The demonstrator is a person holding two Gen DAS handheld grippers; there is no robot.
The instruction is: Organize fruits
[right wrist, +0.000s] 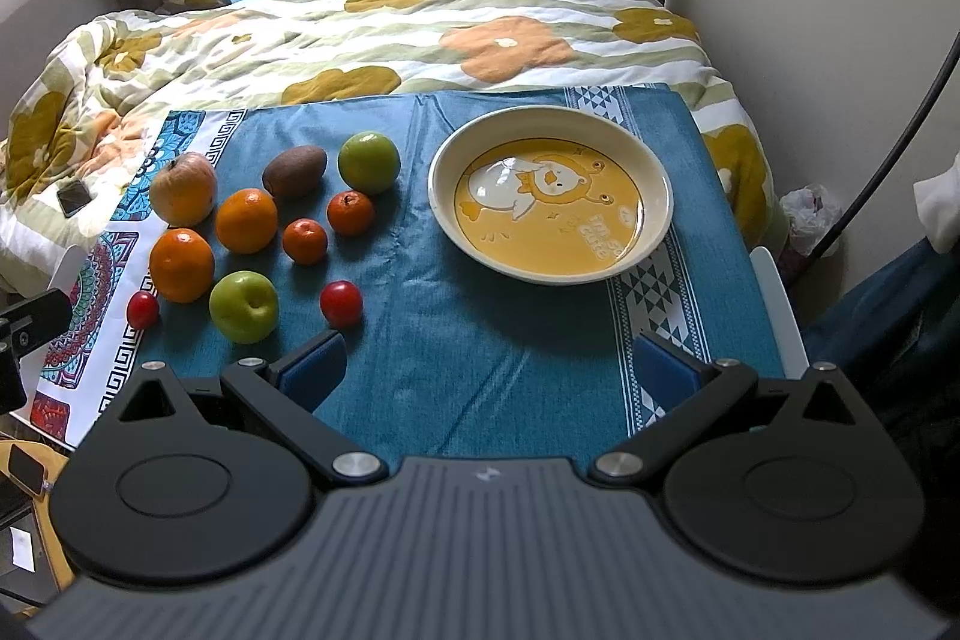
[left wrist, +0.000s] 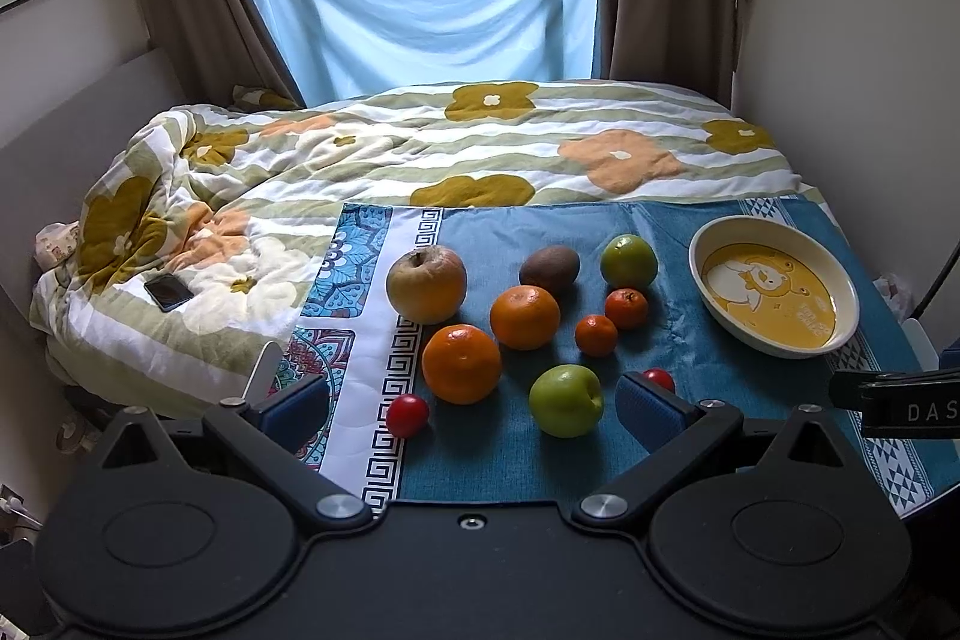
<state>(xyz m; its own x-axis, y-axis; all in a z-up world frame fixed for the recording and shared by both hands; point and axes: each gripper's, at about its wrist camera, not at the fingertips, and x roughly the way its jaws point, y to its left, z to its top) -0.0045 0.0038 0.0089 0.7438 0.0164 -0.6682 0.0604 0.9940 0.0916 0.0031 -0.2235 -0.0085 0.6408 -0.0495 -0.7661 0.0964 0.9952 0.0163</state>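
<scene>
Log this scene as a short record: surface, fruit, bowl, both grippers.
surface: blue cloth over the foot of a bed
fruit: ten loose pieces on the cloth, left of the bowl, none in it
large fruit: yellowish apple, two oranges, two green apples, kiwi
small fruit: two mandarins, two red tomatoes
bowl: cream bowl with yellow cartoon inside, empty
left gripper: open, holding nothing
right gripper: open, holding nothing

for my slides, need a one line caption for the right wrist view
Open right gripper hovers over a blue cloth, empty cartoon bowl ahead, assorted fruit grouped to its left.
</scene>
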